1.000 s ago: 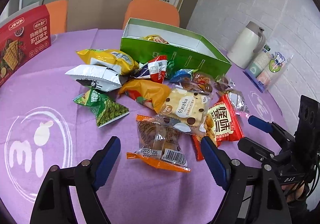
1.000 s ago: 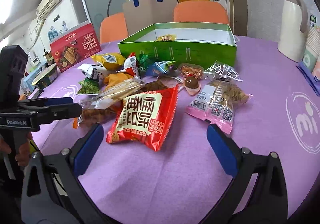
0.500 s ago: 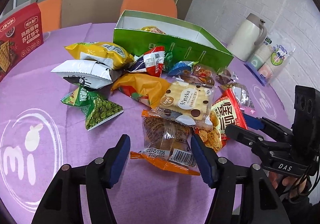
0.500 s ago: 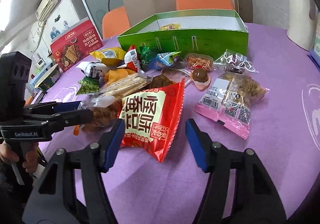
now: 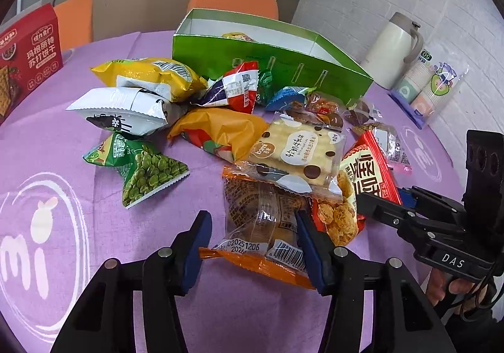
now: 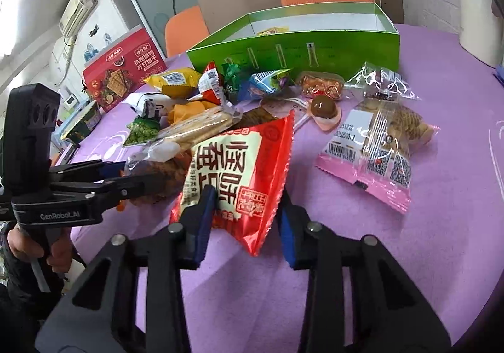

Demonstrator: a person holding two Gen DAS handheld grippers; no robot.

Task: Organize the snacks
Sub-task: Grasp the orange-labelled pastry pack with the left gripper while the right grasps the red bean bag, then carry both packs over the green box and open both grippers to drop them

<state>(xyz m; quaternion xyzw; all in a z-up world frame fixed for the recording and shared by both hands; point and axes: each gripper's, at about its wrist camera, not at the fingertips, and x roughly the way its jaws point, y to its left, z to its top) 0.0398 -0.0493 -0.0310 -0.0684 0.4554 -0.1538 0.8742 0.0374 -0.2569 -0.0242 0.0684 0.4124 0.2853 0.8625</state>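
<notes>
**Both tools set around a packet, box still far**

Now each tool straddles its own snack. The left tool (image 5: 252, 242) is partly open, one pad each side of the orange-trimmed cake pack (image 5: 261, 227); the right pad seems to touch the wrapper, the left pad stands just clear, so nothing is held yet. The right tool (image 6: 249, 220) is likewise partly open around the lower corner of the red bag (image 6: 239, 170), its fingers close against the foil (whether they already press it I cannot tell).

Taking the green box (image 5: 283, 66) as landmark: both packets lie on the near side of it, at the near edge of the snack pile, with the rest of the pile between them and the box wall. The cake pack's long axis runs toward the box, across the left tool's closing line, which suits a pinch. The red bag lies just right of the cake pack, so the two tools are near neighbours.

Judging the next move, lifting straight up first looks wise: the biscuit pack (image 5: 299, 154) overlaps the cake pack's far end. Bare purple surface (image 5: 63, 258) lies left and right of the pile.
</notes>
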